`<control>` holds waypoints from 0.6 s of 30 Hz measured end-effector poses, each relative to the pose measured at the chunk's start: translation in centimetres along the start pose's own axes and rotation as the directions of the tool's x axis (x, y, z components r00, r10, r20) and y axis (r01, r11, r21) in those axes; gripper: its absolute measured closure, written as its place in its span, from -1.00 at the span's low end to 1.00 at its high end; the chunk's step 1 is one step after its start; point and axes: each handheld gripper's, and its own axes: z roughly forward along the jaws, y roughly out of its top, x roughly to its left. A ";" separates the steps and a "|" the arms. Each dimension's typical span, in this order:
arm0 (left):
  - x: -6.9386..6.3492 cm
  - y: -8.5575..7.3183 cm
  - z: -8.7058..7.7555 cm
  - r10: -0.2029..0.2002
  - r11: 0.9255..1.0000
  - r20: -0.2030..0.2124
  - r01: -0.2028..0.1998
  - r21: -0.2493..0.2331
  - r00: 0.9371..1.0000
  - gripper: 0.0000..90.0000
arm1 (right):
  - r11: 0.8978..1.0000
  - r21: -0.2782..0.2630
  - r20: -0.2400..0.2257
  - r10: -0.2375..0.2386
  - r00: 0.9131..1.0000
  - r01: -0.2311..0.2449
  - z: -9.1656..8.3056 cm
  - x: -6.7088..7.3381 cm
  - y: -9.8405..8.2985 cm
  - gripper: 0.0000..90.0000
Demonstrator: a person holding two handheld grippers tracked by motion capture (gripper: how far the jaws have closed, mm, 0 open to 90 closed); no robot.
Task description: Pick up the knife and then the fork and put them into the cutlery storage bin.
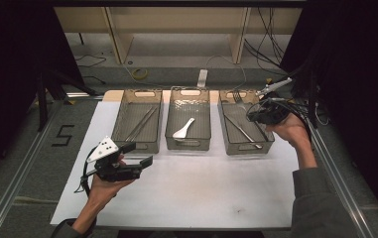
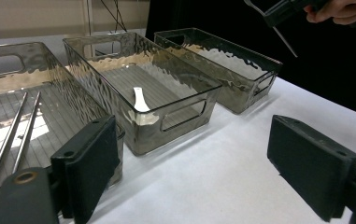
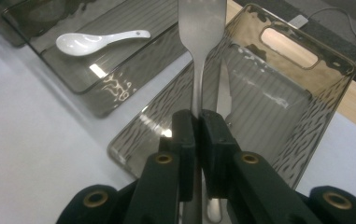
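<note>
My right gripper is shut on the handle of a metal fork, held in the air above the right clear bin. A metal knife lies in that bin under the fork. The middle bin holds a white spoon. Metal chopsticks lie in the left bin. My left gripper hovers open at the left bin's front, with nothing between its jaws.
The three bins stand in a row on a white sheet with bare room in front of them. A wooden shelf frame and loose cables lie behind the table. Metal rails run along both sides.
</note>
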 end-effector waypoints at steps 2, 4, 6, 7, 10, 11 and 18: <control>0.0 0.0 0.0 0.000 1.000 0.000 0.000 -0.001 1.000 -0.65 | 1.000 0.002 0.008 0.010 1.000 -0.010 0.3 -0.2 0.3 0.90; 0.0 0.0 0.0 -0.002 1.000 0.000 0.002 -0.004 1.000 -0.65 | 1.000 -0.002 0.004 0.023 1.000 -0.023 0.7 -0.7 0.5 0.90; 0.0 0.0 0.0 -0.003 1.000 0.000 0.003 -0.003 1.000 -0.65 | 0.999 0.003 0.009 0.038 0.999 -0.038 1.2 -1.1 0.7 0.90; 0.0 0.0 0.0 -0.006 1.000 0.001 0.006 -0.002 1.000 -0.65 | 0.999 0.005 0.011 0.045 0.999 -0.045 1.4 -1.3 0.8 0.90; 0.0 0.0 0.1 -0.006 1.000 0.003 0.006 -0.001 1.000 -0.65 | 0.998 0.009 0.024 0.069 0.997 -0.070 2.0 -1.9 1.0 0.90; 0.0 0.0 0.1 -0.002 1.000 0.003 0.002 0.002 1.000 -0.65 | 0.997 0.008 0.029 0.073 0.997 -0.074 2.1 -2.0 1.1 0.90; 0.0 0.0 0.0 -0.007 1.000 0.005 0.007 -0.002 1.000 -0.65 | 0.991 0.032 0.054 0.125 0.991 -0.127 3.7 -3.0 1.1 0.90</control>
